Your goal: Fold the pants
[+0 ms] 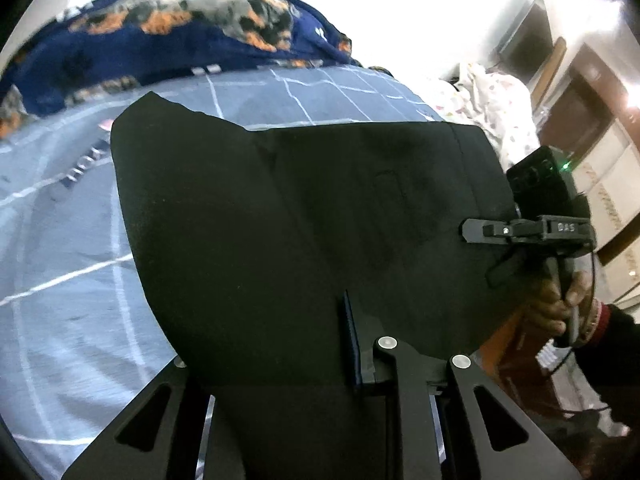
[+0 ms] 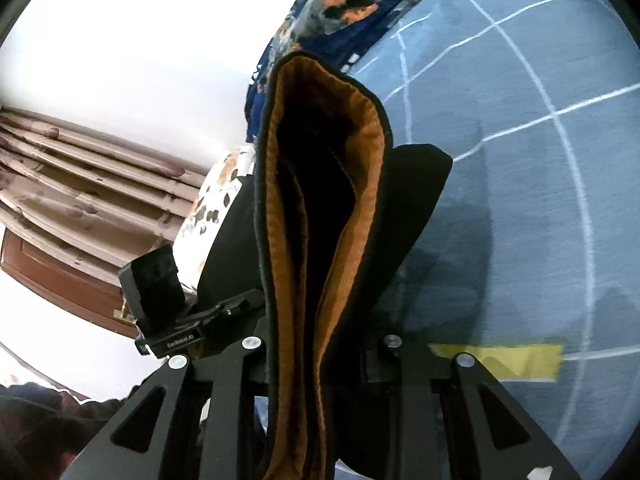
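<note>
left gripper [image 1: 320, 344]: fingers clamped on black pants [image 1: 304, 216], lower centre of frame | right gripper [image 2: 320, 364]: fingers clamped on same pants, orange lining [image 2: 280, 208] facing its camera, centre frame | pants: held raised above blue checked bedsheet [image 1: 60, 240] | patterned blanket [image 1: 160, 36]: upper left, beyond

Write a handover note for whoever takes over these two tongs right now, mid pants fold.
Left tongs: shut on the black pants with the orange-brown lining, gripping their near edge.
Right tongs: shut on the same pants, at an open end where the lining shows.
Position: the pants are held up between both tongs above the blue bedsheet with white grid lines, in motion.
Done: pants picked up.
Left: lay them flat on the sheet and finish the fold; how far folding has got cannot be told.
</note>
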Motion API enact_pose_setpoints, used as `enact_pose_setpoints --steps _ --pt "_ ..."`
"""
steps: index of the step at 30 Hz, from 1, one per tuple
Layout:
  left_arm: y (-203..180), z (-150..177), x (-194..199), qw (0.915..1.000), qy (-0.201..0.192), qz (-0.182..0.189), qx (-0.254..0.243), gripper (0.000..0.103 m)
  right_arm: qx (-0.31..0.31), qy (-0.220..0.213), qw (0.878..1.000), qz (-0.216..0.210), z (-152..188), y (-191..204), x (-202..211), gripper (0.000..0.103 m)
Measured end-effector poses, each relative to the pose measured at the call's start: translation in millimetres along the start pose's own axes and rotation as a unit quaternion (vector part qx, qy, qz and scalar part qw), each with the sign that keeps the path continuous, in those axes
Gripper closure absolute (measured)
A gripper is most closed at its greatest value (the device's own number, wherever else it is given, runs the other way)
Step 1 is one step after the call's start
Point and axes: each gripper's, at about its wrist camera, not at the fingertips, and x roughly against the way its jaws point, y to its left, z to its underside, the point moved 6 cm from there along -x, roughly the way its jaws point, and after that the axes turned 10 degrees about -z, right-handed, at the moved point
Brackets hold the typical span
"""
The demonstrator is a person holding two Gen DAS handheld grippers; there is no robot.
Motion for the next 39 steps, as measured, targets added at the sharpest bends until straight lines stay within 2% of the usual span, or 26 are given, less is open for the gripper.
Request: enact_pose_setpoints --steps 5,14,23,39 --pt "13.7 2.5 24.4 0.9984 -0.024 -0.050 -0.012 0.082 0.017 -0.001 1.000 -0.015 -1.7 21.3 -19.0 0.079" --pt "45.4 7.1 56.4 0.9930 -0.054 -0.104 -0.012 0.082 0.045 0.013 0.999 -0.023 -7.7 57.4 -54.2 0.079" --pt "73.1 7.3 70.0 0.9885 -0.070 -0.134 -0.007 0.082 0.060 0.023 0.998 -0.025 -6.9 79.6 -79.7 0.079" --pt "125.8 -10.6 65.9 0.9826 -0.076 -0.169 0.013 0.082 0.068 0.046 0.996 -0.028 -32.7 89.4 -130.9 0.079"
